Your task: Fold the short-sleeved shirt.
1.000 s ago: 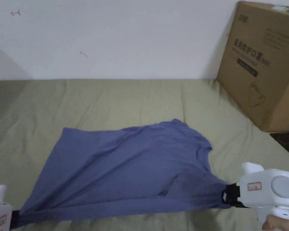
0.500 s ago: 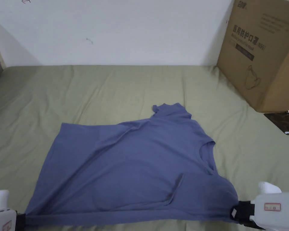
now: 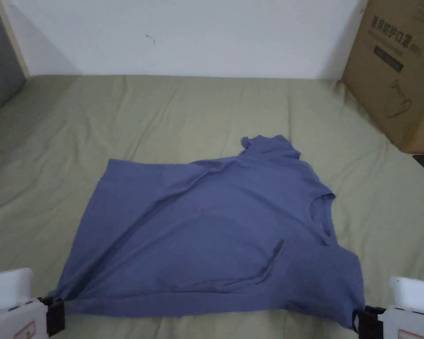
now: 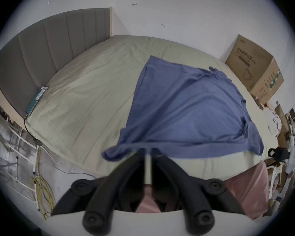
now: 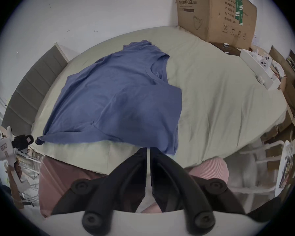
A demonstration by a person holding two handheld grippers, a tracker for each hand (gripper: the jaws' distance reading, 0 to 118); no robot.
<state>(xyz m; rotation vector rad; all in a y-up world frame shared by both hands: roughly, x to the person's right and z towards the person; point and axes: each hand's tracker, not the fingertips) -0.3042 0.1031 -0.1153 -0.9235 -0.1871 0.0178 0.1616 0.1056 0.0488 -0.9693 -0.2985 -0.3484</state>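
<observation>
From the head view, your left gripper [image 3: 52, 314] and right gripper [image 3: 361, 321] flank the blue shirt [image 3: 215, 234], spread sideways across the bed [image 3: 162, 110]; each gripper view shows its jaws nearly closed at the near edge, grip uncertain.

My left gripper [image 3: 52, 315] sits at the lower left corner of the head view, white body low, black jaws pointing right. In the left gripper view its jaws [image 4: 147, 154] stand nearly closed, a thin pale slit between them, tips at blue cloth. My right gripper [image 3: 361, 321] sits at the lower right corner, jaws pointing left. In the right gripper view its jaws [image 5: 148, 150] are likewise drawn together at center bottom. Left gripper also appears far left there [image 5: 26, 140], and my pink-clad legs show below.
</observation>
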